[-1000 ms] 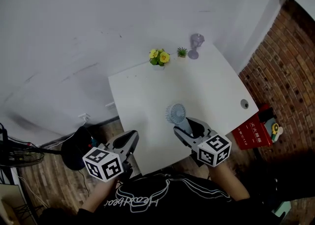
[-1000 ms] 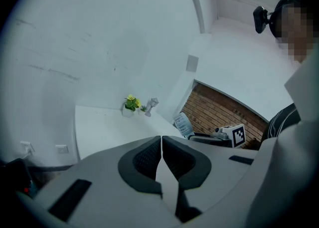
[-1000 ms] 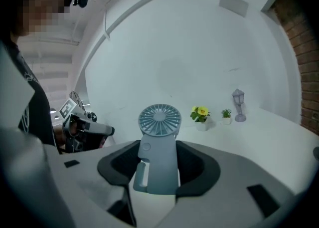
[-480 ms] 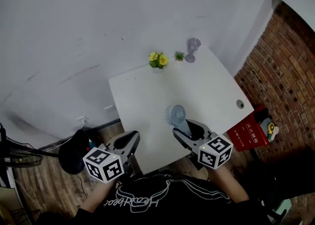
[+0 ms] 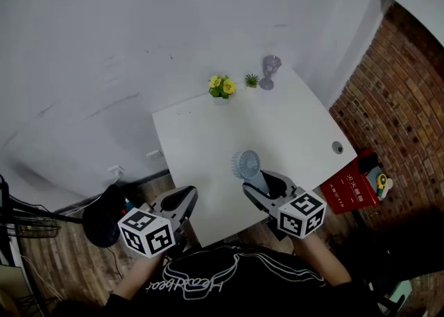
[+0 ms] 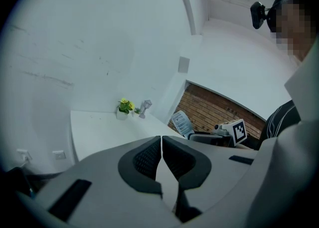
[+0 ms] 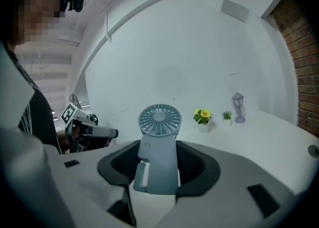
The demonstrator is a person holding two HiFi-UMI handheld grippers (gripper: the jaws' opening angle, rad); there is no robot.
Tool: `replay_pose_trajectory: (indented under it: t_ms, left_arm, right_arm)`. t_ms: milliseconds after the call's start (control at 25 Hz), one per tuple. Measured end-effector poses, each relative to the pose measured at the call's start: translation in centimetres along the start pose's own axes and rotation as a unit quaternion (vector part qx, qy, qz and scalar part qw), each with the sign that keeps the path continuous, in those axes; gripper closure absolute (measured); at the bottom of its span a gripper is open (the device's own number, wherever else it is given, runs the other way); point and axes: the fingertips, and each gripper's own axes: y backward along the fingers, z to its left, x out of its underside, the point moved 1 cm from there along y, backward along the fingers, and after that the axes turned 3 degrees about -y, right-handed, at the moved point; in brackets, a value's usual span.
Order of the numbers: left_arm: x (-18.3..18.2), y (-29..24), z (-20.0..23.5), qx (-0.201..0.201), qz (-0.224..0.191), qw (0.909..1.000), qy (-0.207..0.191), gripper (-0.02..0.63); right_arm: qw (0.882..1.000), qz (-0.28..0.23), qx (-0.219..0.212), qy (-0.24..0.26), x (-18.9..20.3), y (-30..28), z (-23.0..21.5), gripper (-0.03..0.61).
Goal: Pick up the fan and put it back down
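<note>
Pale blue-grey plastic: a small handheld fan [image 5: 248, 164] is gripped by its handle in the right tool [image 5: 260, 184], whose two dark pads press on either side of it. Seen from the right gripper view, the fan [image 7: 158, 142] stands upright between the pads of the right tool [image 7: 158, 153], round grille on top, handle running down between the jaws. So its long axis points up, across the line the tool points along.

The fan hangs over the near edge of the white desk [image 5: 291, 128], close to the person's body. I cannot tell for certain whether its base touches the surface, but it looks lifted clear.

The left tool [image 5: 177, 201] is held off the desk's near left corner, well apart from the fan. In the left gripper view, the left tool [image 6: 162, 154] has its jaws closed together with nothing between them. The right hand is plainly the one doing the work.

At the far edge of the desk stand a pot of yellow flowers [image 5: 222, 87], a tiny green plant [image 5: 252, 80] and a small lantern ornament [image 5: 270, 71], all well away from the fan.

Setting it down seems to call for a straight lowering onto the bare surface just below and ahead, keeping the handle vertical so that the fan stands on its base.
</note>
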Motion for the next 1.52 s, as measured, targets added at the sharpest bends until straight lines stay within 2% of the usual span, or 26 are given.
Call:
replay_pose_trajectory:
  t_ms: [320, 640, 920, 1320, 1520]
  left_arm:
    - [-0.2, -0.4, 1.2, -0.014, 0.004, 0.9999, 0.003, 0.578]
    - [-1.1, 0.0, 3.0, -0.036, 0.001, 0.9993, 0.005, 0.578]
    - [-0.9, 0.2, 4.7, -0.052, 0.001, 0.9985, 0.018, 0.578]
    - [-0.4, -0.4, 7.0, -0.072, 0.005, 0.9965, 0.042, 0.578]
    - [-0.1, -1.0, 7.6, -0.074, 0.009, 0.9960, 0.050, 0.578]
  right_arm:
    - [1.000, 0.020, 0.003, 0.004, 0.4, -2.1, -2.0, 0.360]
    - [0.996, 0.080, 0.028, 0.023, 3.4, -5.7, -5.6, 0.360]
    - [0.985, 0.150, 0.069, 0.052, 7.5, -8.7, -10.1, 0.360]
    - [0.975, 0.197, 0.088, 0.052, 11.2, -10.5, -13.4, 0.360]
    - [0.967, 0.218, 0.097, 0.087, 12.3, -11.0, -14.0, 0.360]
